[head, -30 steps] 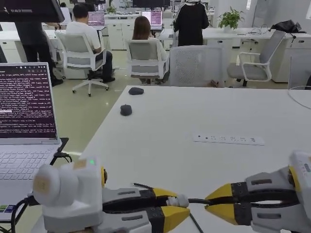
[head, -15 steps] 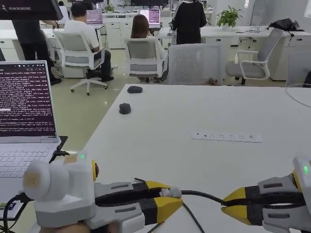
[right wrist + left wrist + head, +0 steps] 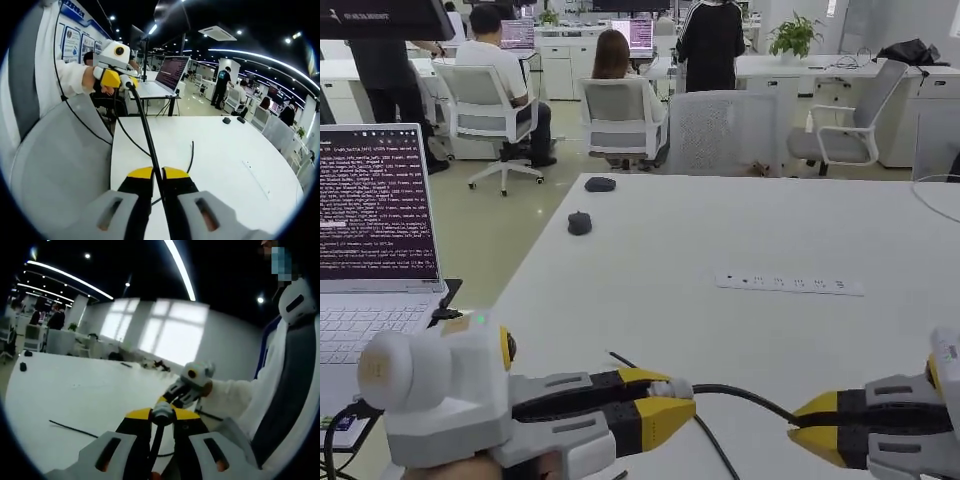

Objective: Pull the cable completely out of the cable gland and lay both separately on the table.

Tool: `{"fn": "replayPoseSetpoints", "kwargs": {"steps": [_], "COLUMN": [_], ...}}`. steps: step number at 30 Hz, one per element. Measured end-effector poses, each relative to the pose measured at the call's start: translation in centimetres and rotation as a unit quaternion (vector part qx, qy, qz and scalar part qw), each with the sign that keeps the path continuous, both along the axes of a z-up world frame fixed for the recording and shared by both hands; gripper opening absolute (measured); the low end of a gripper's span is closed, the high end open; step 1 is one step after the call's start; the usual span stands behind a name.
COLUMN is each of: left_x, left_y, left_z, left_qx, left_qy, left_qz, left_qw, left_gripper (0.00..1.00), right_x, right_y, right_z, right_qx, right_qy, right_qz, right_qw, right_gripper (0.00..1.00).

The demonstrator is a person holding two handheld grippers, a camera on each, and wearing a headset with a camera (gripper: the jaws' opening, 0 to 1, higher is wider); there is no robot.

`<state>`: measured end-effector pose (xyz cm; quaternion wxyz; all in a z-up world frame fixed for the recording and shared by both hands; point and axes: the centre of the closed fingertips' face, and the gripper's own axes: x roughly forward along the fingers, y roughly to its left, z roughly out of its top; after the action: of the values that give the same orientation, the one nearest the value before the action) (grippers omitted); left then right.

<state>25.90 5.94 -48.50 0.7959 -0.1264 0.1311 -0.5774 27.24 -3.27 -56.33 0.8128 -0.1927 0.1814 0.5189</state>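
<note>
left gripper (image 3: 665, 398): near left, jaws clamped on cable gland (image 3: 162, 411) | right gripper (image 3: 798, 422): near right, jaws pinching cable (image 3: 745, 394) | cable: runs from gland rightward to right jaws, above table (image 3: 720, 230)

Colours noted: left gripper (image 3: 688, 397) has a pale grey body, a black mid-section and yellow fingers (image 3: 660, 418), with a small green light (image 3: 480, 320) on its white housing. right gripper (image 3: 794, 428), at 3 o'clock of the left one, has the same scheme of grey, black and yellow. cable gland (image 3: 672, 388) is white to light grey. cable (image 3: 745, 396) is plain black. worktop (image 3: 740, 230) is uniform white. power strip (image 3: 788, 284) is white with dark sockets. near mouse (image 3: 579, 224) and far mouse (image 3: 600, 184) are both dark grey. laptop screen (image 3: 375, 205), at 9 o'clock, is dark purple with rows of pale text. plant (image 3: 793, 38), at 1 o'clock, is green.
</note>
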Motion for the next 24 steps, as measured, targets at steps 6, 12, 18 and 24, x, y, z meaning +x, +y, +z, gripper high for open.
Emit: {"fn": "replayPoseSetpoints", "kwargs": {"steps": [6,12,18,24], "left_x": [-0.1,-0.1,-0.1,-0.2], "left_y": [0.0,-0.1,-0.3,-0.8], "left_z": [0.1,0.2,0.1,-0.1], "left_qx": [0.003,0.005,0.007,0.018], "left_qy": [-0.010,-0.012,-0.013,-0.016], "left_qz": [0.003,0.001,0.000,-0.009], "left_qw": [0.9999,0.9999,0.9999,0.9997], "left_gripper": [0.16,0.16,0.16,0.16], "right_x": [0.1,-0.1,-0.4,-0.7], "right_y": [0.0,0.0,0.6,2.2], "right_z": [-0.1,0.3,1.5,3.8], "right_qx": [-0.001,-0.028,-0.025,-0.010], "right_qy": [0.010,0.010,-0.012,-0.042], "right_qz": [-0.009,-0.008,0.008,0.034], "right_qw": [0.9999,0.9995,0.9996,0.9985], "right_gripper": [0.06,0.07,0.16,0.22]}}
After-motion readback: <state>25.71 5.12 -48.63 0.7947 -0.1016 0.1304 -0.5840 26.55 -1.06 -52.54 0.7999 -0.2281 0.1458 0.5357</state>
